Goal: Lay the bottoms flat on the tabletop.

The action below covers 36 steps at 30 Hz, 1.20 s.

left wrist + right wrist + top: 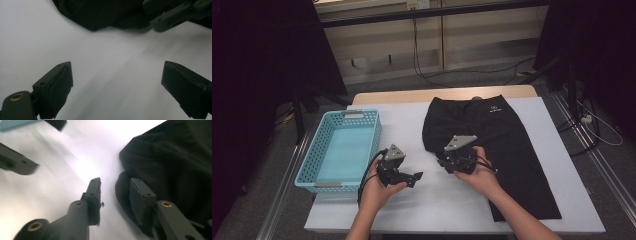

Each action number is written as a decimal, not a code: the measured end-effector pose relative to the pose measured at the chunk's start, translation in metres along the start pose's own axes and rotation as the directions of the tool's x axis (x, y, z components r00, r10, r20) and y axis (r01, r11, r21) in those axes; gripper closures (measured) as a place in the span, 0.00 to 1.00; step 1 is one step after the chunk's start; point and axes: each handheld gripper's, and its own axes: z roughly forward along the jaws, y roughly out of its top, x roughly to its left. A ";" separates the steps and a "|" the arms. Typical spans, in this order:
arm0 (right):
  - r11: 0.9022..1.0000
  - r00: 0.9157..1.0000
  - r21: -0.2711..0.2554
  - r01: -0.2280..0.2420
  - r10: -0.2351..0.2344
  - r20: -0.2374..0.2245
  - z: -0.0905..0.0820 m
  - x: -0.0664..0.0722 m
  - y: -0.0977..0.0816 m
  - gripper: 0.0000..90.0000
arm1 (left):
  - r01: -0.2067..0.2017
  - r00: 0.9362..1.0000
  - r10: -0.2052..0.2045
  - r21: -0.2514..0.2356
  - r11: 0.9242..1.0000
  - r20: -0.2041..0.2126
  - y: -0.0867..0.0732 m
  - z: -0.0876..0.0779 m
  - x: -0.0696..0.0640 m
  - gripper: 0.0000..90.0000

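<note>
A black garment (507,145) with a small white logo lies spread over the right half of the white table (432,200). My right gripper (443,161) sits low at its left edge. In the right gripper view its jaws (115,187) stand apart: one over the bare table, the other over the cloth (175,165), whose folded edge bulges into the gap without being pinched. My left gripper (414,177) hovers over the bare table a little to the left, jaws wide open (117,85) and empty. The garment's edge (105,12) lies just ahead of them.
A light blue plastic basket (307,165) stands at the table's left side and looks empty. Beyond the table's far wooden edge lie cables on the floor. The other gripper's jaw (17,165) shows close by in the right gripper view.
</note>
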 end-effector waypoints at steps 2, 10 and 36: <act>1.000 1.000 0.009 -0.006 0.006 0.013 0.011 -0.001 -0.002 0.57 | 0.005 1.000 -0.005 0.002 1.000 0.001 -0.001 0.000 0.000 0.11; 0.999 0.998 0.025 -0.038 0.037 0.045 0.026 -0.014 -0.008 0.97 | 0.014 1.000 -0.014 0.022 1.000 0.001 -0.008 0.002 0.002 0.11; 0.970 0.987 -0.196 -0.146 0.129 -0.096 -0.038 -0.023 0.021 0.98 | 0.007 1.000 -0.007 0.016 1.000 0.000 -0.005 0.006 0.002 0.12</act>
